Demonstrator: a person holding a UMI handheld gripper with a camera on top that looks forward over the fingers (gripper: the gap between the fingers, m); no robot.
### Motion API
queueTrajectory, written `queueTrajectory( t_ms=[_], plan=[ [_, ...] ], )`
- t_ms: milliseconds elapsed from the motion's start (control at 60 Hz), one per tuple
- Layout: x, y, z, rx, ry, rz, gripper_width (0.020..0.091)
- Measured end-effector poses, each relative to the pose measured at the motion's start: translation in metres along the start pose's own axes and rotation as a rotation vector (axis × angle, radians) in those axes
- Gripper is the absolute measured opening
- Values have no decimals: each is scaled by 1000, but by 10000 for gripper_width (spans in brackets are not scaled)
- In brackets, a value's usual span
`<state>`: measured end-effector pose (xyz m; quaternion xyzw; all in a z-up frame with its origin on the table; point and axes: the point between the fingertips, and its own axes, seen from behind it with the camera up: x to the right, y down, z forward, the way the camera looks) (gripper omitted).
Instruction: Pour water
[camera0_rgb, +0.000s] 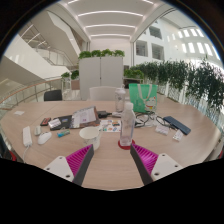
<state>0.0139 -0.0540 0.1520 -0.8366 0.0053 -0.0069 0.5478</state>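
The gripper (108, 158) is hovering low over a round wooden bench (110, 165), its two fingers spread wide apart with the magenta pads (78, 158) facing inward and nothing caught between them. A clear plastic water bottle (126, 128) with a red label band is standing upright on the bench just ahead of the fingers, a little nearer the right finger than the left, and not touching either. Its contents are too hard to judge to say how full it is. Just beside the bottle, toward the left, a small white cup (98, 139) is sitting near a flat white plate (89, 132). Farther back, papers (85, 117), a white remote-like device (27, 135) and a dark flat case (176, 125) are lying scattered over the bench. Beyond the bench, white cabinets (101, 72) topped with plants and a row of green hedging (185, 80) are lining a bright atrium.
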Motion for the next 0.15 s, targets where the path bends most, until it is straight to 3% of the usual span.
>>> queueTrajectory(
  t_ms=[150],
  plan=[
    [-28, -18, -78, 38, 58, 40, 828]
  ],
)
